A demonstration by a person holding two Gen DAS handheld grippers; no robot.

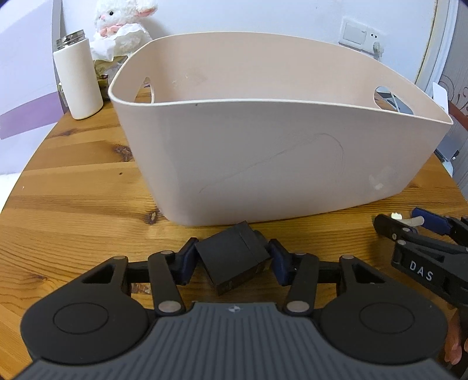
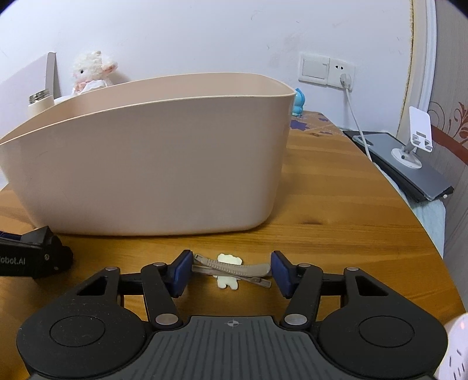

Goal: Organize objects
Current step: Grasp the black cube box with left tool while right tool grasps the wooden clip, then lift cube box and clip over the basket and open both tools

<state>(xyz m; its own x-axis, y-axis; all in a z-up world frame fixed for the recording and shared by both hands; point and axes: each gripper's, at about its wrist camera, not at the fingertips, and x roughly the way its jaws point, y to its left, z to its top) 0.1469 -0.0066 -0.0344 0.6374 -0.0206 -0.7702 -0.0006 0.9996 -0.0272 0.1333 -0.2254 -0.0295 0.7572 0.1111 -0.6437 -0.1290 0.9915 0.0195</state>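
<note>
A small black box [image 1: 231, 260] sits tilted on the wooden table [image 1: 73, 190], just in front of a tall beige plastic basket [image 1: 263, 163]. My left gripper [image 1: 234, 257] is shut on the box, a blue pad against each side. In the right wrist view a grey hair clip [image 2: 234, 267] with a cream bear-shaped piece lies lengthwise between the blue pads of my right gripper [image 2: 231, 270], which touch both its ends. The basket [image 2: 146, 163] stands directly behind it. Each gripper shows at the edge of the other's view.
A white bottle [image 1: 77, 79] and a plush lamb [image 1: 122, 26] stand behind the basket on the left. On the right are a wall socket with a cable [image 2: 342, 79], a dark tablet [image 2: 409, 172] bearing a white phone stand [image 2: 415, 137], and a blue toy [image 2: 298, 102].
</note>
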